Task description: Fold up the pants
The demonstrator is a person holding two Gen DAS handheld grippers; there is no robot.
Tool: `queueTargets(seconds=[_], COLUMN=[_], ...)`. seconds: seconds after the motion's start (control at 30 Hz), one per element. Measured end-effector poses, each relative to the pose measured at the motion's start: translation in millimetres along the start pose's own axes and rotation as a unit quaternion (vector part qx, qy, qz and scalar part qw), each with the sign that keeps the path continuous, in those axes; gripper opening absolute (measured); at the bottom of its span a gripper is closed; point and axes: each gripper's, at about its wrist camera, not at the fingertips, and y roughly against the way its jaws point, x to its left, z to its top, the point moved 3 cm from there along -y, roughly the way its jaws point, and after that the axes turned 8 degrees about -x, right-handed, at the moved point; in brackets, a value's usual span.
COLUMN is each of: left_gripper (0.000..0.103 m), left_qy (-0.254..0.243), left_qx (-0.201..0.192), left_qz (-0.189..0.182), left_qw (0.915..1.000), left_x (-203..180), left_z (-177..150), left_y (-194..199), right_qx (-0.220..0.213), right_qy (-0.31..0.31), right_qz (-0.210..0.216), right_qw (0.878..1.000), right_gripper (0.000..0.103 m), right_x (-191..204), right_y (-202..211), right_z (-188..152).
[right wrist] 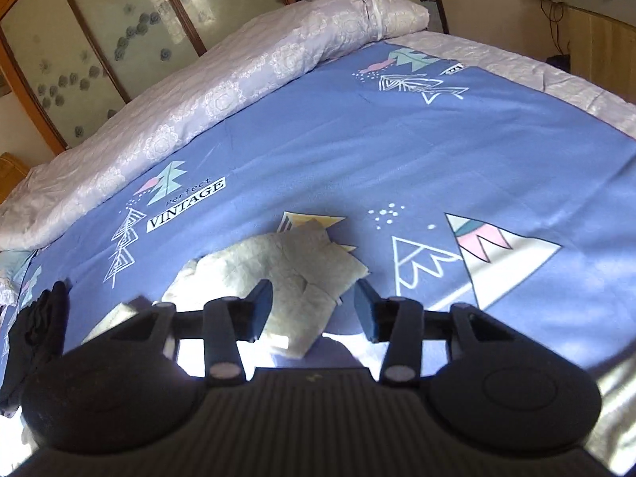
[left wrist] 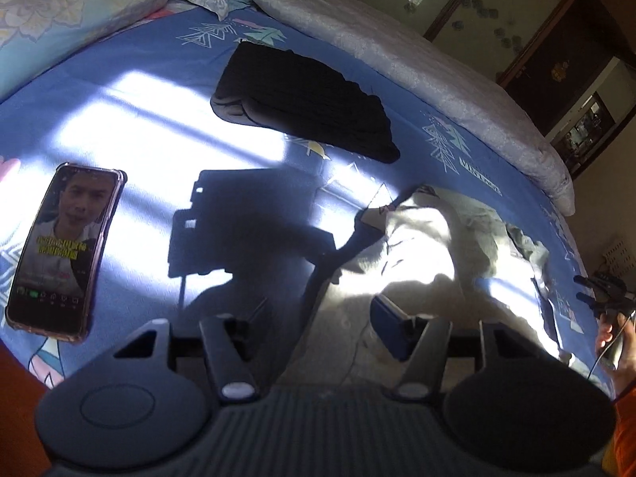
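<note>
Both grippers stand with jaws spread wide and nothing between them: the left gripper hangs low over the bed, its right finger above the near part of the pale pants, and the right gripper hovers just over the same garment from the other side, its fingers either side of a crumpled edge, not touching it as far as the views show; beneath them spreads the blue bedsheet, printed with tree and tent shapes and the word VINTAGE, crossed by bright bars of sunlight; along its far edge lies a long rolled lilac quilt, with patterned pillows at the head; the beige pants lie rumpled and unfolded on the sheet, partly in sun, seen from the right wrist as a loose heap; farther up rests a folded black garment, well apart from the pants; smallest, a smartphone lies face up at the left, its screen lit with a video.
</note>
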Motion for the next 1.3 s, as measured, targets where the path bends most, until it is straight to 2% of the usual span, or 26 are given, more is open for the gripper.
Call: queueTargets(seconds=[0.07,0.13,0.23,0.27,0.3,0.33,0.4,0.43,0.47,0.53,0.6,0.63,0.7,0.77,0.8,0.83,0.87,0.9,1.03,1.07,1.1,1.13,1.17,1.23,1.3], left_gripper=[0.056,0.057,0.061,0.061,0.061,0.058,0.031,0.023,0.021,0.017,0.017,0.017,0.017,0.036,0.037,0.038,0.038,0.038,0.039,0.039,0.039,0.040,0.047,0.057,0.058], left_qy=[0.009,-0.003,-0.005,0.003,0.011,0.013,-0.021,-0.047,-0.084,-0.126,-0.183,-0.226,-0.323,-0.419,-0.443,-0.451,-0.451,-0.442,-0.341,-0.325,-0.318,-0.323,-0.330,-0.343,-0.355], left_qx=[-0.002,-0.001,0.029,0.046,0.062,0.075,0.084,0.083,0.079,0.077,0.069,0.067,0.073,0.091,0.095,0.096,0.093,0.087,0.046,0.037,0.025,0.014,0.009,0.023,0.052], left_qz=[-0.002,-0.005,-0.012,-0.021,-0.030,-0.041,-0.058,-0.060,-0.066,-0.097,-0.137,-0.151,-0.171,-0.204,-0.223,-0.235,-0.240,-0.236,-0.187,-0.179,-0.172,-0.170,-0.169,-0.174,-0.177], left_qw=[1.0000,1.0000,0.9995,0.9987,0.9975,0.9962,0.9945,0.9936,0.9911,0.9842,0.9709,0.9601,0.9279,0.8799,0.8633,0.8555,0.8546,0.8611,0.9200,0.9279,0.9319,0.9310,0.9287,0.9227,0.9167], left_x=[-5,-18,-33,-37,-44,-53,-77,-89,-105,-126,-151,-163,-185,-201,-202,-203,-201,-199,-188,-188,-191,-194,-199,-210,-217], left_z=[17,28,32,30,26,22,10,5,-2,-14,-34,-47,-82,-120,-132,-136,-135,-129,-69,-58,-45,-39,-36,-35,-43], left_y=[-24,-56,-113,-132,-148,-160,-172,-173,-167,-152,-125,-112,-91,-70,-61,-55,-49,-46,-57,-60,-66,-70,-75,-95,-116], right_qx=[0.010,0.024,0.058,0.044,0.042,0.051,0.038,0.023,-0.006,-0.059,-0.107,-0.122,-0.140,-0.144,-0.145,-0.145,-0.143,-0.140,-0.133,-0.127,-0.116,-0.106,-0.095,-0.078,-0.063], right_qy=[-0.015,-0.028,-0.086,-0.083,-0.062,-0.047,-0.036,-0.029,-0.021,-0.017,-0.025,-0.035,-0.055,-0.064,-0.067,-0.074,-0.079,-0.080,-0.035,-0.030,-0.026,-0.025,-0.024,-0.021,-0.015], right_qz=[-0.019,-0.058,-0.059,-0.063,-0.061,-0.046,-0.037,-0.037,-0.045,-0.086,-0.141,-0.168,-0.231,-0.294,-0.322,-0.335,-0.330,-0.320,-0.282,-0.266,-0.247,-0.231,-0.213,-0.181,-0.158], right_qw=[1.000,0.998,0.993,0.994,0.995,0.997,0.998,0.999,0.999,0.994,0.984,0.978,0.961,0.943,0.933,0.928,0.930,0.933,0.950,0.955,0.962,0.967,0.972,0.980,0.985], right_gripper=[0.055,0.059,0.059,0.055,0.026,0.014,0.013,0.012,0.012,0.012,0.011,0.010,0.010,0.014,0.016,0.023,0.028,0.037,0.041,0.041,0.041,0.042,0.042,0.042,0.042], right_x=[-2,-8,-20,-18,-11,-4,2,1,-4,-26,-61,-81,-121,-152,-162,-173,-178,-180,-158,-151,-143,-137,-129,-111,-97], right_y=[-30,-53,-76,-75,-74,-75,-66,-58,-48,-25,-1,12,33,50,58,66,72,77,90,89,84,83,83,81,80], right_z=[4,1,-16,-19,-20,-21,-13,-6,7,35,61,71,82,81,78,72,67,60,32,25,19,13,4,-10,-22])
